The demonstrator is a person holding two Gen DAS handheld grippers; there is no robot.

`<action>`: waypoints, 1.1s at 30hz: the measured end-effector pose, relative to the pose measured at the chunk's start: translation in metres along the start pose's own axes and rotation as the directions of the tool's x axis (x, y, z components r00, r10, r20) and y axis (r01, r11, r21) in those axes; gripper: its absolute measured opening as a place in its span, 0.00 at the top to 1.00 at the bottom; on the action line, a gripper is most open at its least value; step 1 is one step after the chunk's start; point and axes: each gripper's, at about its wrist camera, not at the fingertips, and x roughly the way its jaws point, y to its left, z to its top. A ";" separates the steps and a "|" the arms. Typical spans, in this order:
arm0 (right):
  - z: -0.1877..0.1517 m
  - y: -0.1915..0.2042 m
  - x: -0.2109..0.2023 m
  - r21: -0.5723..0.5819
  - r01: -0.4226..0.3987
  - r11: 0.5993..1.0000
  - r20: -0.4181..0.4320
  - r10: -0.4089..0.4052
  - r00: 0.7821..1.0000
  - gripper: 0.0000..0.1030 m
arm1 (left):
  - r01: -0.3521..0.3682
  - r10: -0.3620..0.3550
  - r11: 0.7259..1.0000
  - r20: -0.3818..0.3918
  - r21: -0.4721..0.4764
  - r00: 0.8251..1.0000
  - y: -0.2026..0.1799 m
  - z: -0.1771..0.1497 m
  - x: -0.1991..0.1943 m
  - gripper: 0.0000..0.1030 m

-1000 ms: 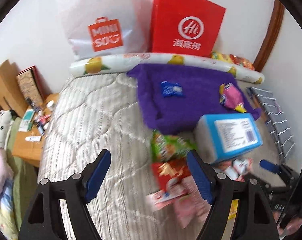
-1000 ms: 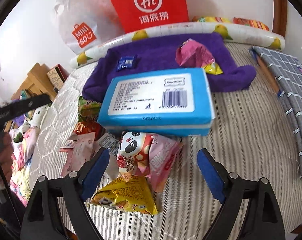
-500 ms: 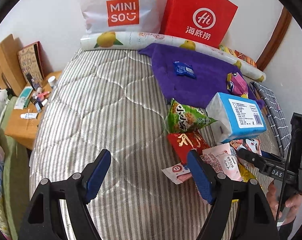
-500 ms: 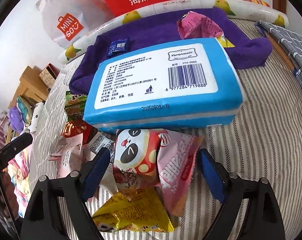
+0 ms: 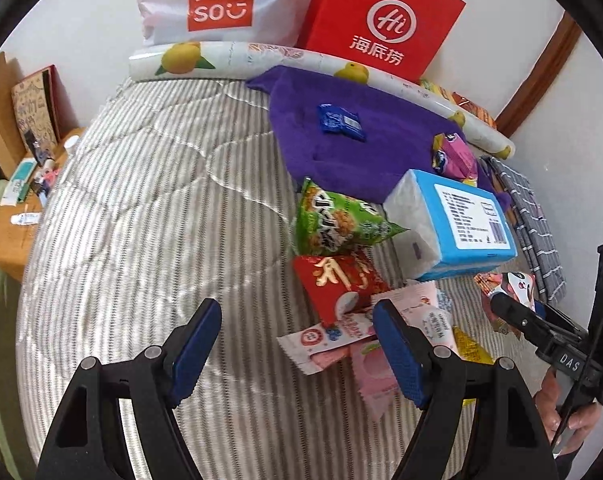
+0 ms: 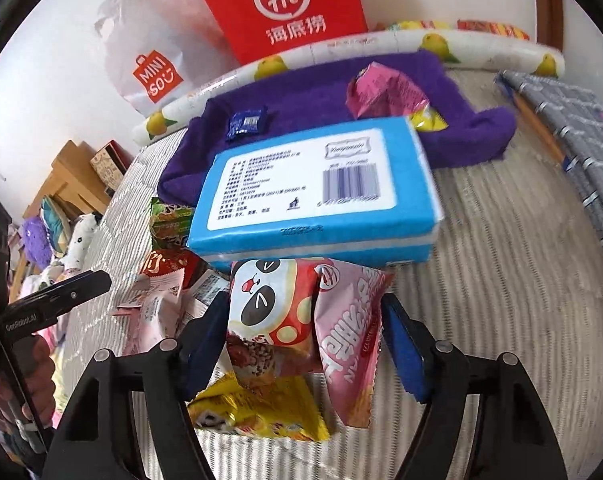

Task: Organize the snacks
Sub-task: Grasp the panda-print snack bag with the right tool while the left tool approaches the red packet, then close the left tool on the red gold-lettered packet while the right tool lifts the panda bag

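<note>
On the striped quilted bed (image 5: 149, 208), a heap of snack packets lies beside a blue plastic-wrapped tissue pack (image 6: 317, 192). The right hand-held gripper (image 6: 303, 340) stands open, its blue-padded fingers (image 6: 401, 348) flanking a red-and-white panda-face snack packet (image 6: 269, 312) and a pink foil snack packet (image 6: 349, 332) without clearly pressing them; a yellow foil packet (image 6: 257, 412) lies just below them. The left hand-held gripper (image 5: 295, 350) is open too, above bare bedding, its right finger next to a pink-and-white flat wrapper (image 5: 321, 340). Nearby sit a red crisp bag (image 5: 333, 280) and a green crisp bag (image 5: 333, 220), touching each other. Farther back, a purple fleece towel (image 5: 365, 152) carries a small blue sachet (image 5: 339, 122) and a crumpled pink bag (image 5: 453, 156). Against the wall stand a white Miniso plastic bag (image 5: 217, 4) and a red paper carrier bag (image 5: 381, 28), behind a rolled lemon-print mat (image 5: 205, 60)
</note>
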 end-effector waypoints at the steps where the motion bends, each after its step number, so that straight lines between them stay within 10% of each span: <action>1: -0.001 0.000 -0.002 -0.013 0.015 1.000 0.008 -0.015 1.000 0.29 | 0.005 -0.005 1.000 -0.005 -0.001 1.000 -0.002 0.001 0.002 0.25; 33: -0.008 -0.056 -0.013 -0.005 0.077 0.997 0.050 -0.077 0.996 0.29 | -0.132 0.138 0.990 -0.143 0.048 0.980 -0.053 0.029 0.078 0.39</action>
